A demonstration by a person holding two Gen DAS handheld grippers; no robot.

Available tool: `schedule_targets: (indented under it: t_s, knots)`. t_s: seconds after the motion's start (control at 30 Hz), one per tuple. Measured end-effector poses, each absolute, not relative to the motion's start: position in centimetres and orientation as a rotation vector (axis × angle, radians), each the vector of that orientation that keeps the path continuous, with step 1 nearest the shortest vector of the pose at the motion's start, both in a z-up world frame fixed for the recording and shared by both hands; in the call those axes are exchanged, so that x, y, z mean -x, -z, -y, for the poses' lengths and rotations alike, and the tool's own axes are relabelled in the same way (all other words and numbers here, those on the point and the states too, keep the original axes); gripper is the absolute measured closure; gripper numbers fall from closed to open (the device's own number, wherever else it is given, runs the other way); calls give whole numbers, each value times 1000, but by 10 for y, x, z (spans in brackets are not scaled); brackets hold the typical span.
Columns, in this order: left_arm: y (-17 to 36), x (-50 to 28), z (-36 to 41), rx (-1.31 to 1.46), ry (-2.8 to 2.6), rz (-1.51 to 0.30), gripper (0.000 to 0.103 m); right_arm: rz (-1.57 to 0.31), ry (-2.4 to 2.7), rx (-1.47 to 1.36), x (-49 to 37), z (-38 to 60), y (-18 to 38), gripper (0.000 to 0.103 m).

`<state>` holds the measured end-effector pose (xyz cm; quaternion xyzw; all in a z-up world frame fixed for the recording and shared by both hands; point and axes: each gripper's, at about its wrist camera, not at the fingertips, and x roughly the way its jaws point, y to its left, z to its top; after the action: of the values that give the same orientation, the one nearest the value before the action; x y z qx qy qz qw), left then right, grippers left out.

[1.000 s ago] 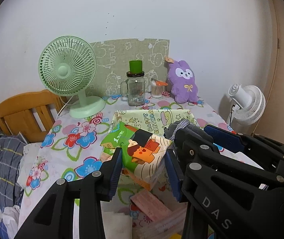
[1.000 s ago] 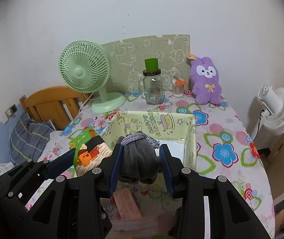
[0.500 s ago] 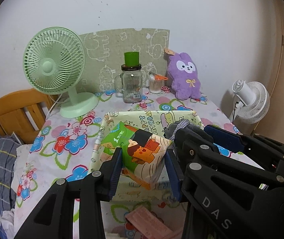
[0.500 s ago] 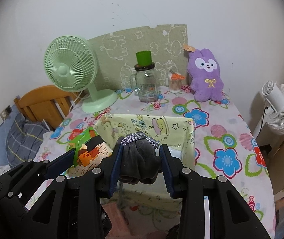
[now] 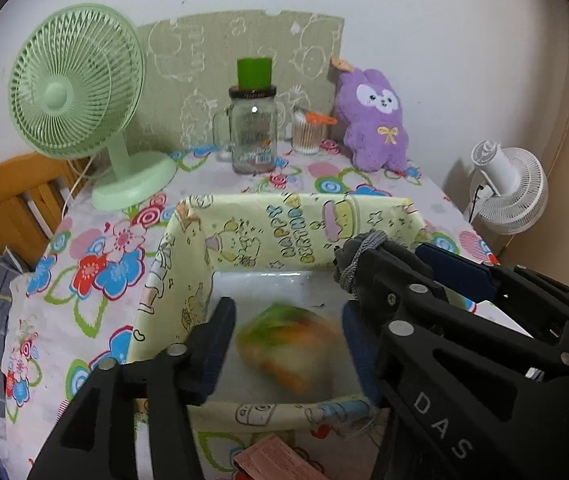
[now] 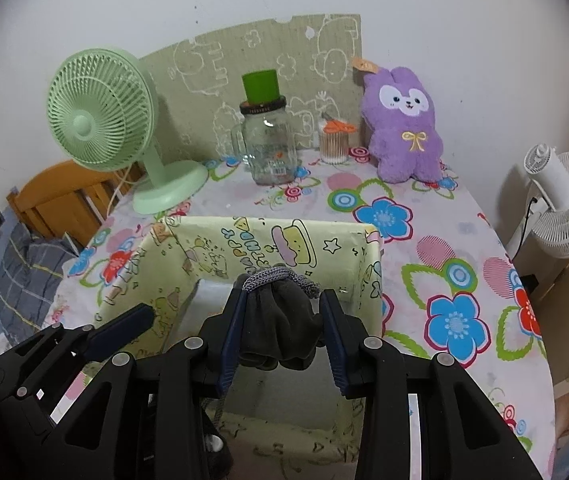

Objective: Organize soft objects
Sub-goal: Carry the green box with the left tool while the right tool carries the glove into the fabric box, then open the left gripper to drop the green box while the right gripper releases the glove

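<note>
A pale yellow cartoon-print box stands open on the flowered tablecloth. My left gripper hangs over the box's inside with its jaws opening. The green and orange soft packet is blurred between and below the pads, free of them. Beside it, my right gripper is shut on a dark grey fabric bundle with a grey cord, just over the box. A purple plush rabbit sits against the wall at the back right.
At the back stand a green desk fan, a glass jar topped by a green cup and a cotton swab holder. A white fan stands beyond the table's right edge, a wooden bedframe to the left. A pink packet lies before the box.
Both grippers moved forward and down over the box. The left jaws have spread and the green and orange packet has dropped out of them into the box. The right still holds the grey bundle.
</note>
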<state>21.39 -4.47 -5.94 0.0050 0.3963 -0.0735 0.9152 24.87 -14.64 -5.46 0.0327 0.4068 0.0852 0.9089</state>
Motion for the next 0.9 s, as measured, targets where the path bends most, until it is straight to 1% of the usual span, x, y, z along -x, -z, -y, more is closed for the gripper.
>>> schedule_targets:
  t_s: [0.1, 0.17, 0.5, 0.6, 0.7, 0.8, 0.87, 0.9]
  knots:
    - [64, -218, 41, 0, 142, -834, 36, -852, -178, -63, -254, 143, 59, 62]
    - [67, -221, 40, 1, 125, -853, 27, -855, -173, -52, -255, 141, 62, 62]
    - [73, -225, 35, 3, 114, -873, 23, -872, -174, -42, -264, 135, 70, 62]
    - [73, -224, 36, -4, 122, -869, 20, -879, -176, -43, -266, 134, 72, 62]
    - [72, -223, 37, -10, 117, -864, 19, -880, -172, -42, -266, 133, 72, 61]
    - [71, -222, 37, -15, 113, -861, 19, -884, -173, -35, -266, 132, 72, 58]
    - [70, -221, 37, -23, 108, -859, 18, -890, -172, -32, -266, 131, 72, 54]
    - [70, -220, 37, -25, 107, -858, 18, -891, -170, -31, -265, 131, 72, 45]
